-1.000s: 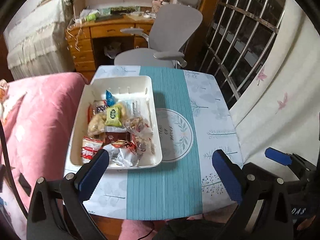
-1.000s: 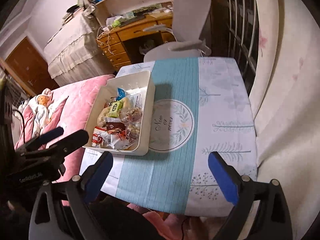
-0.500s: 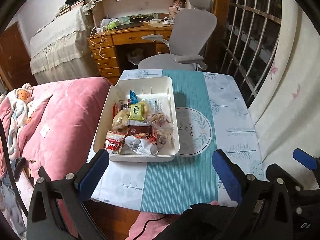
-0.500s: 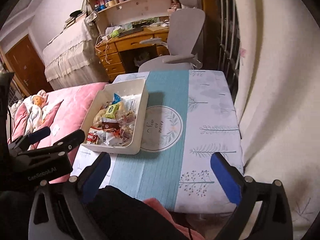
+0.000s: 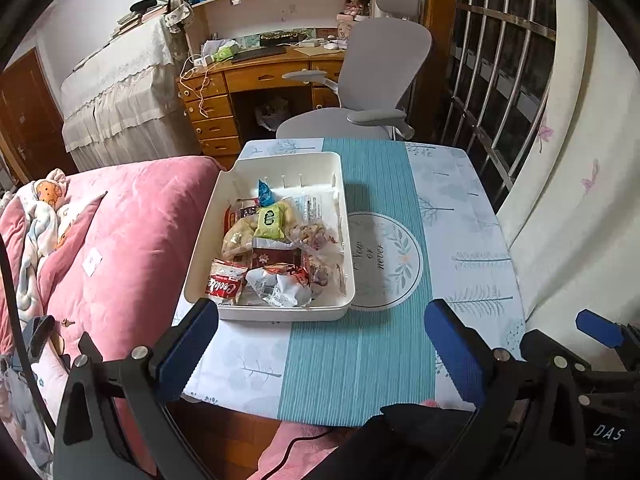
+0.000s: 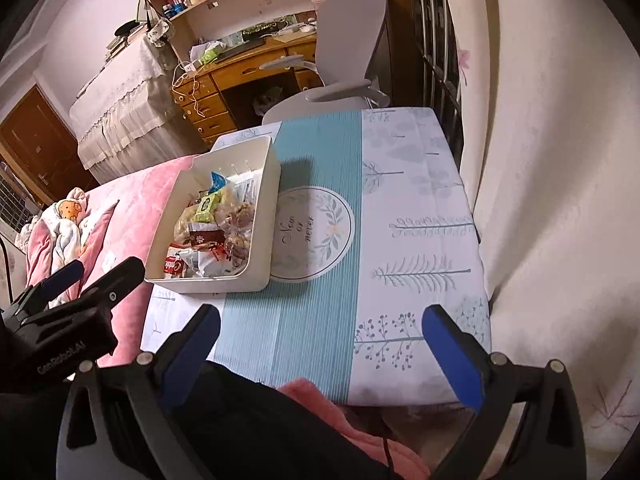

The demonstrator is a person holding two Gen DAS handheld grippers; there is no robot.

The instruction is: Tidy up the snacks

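Note:
A cream plastic bin (image 5: 200, 248) (image 6: 262, 216) sits on the left half of the small table, holding several wrapped snacks: a yellow-green packet (image 5: 270, 222) (image 6: 207, 203), a red-and-white cookie pack (image 5: 222, 285), a dark red pack (image 5: 276, 256). My left gripper (image 5: 320, 344) hangs open and empty above the table's near edge, short of the bin. My right gripper (image 6: 320, 352) is also open and empty, over the near edge to the right. Each gripper shows at the side of the other's view.
The table wears a teal and white cloth (image 5: 372, 344) with a round printed mat (image 5: 386, 262). A pink quilted bed (image 5: 120, 232) adjoins the left side. A grey office chair (image 5: 368, 92), a wooden desk (image 5: 256, 84) and a barred window (image 5: 504, 80) stand beyond.
Both grippers have drawn back and risen from the table, so the bin looks smaller and farther. Both stay open and empty. The snacks in the bin have not moved.

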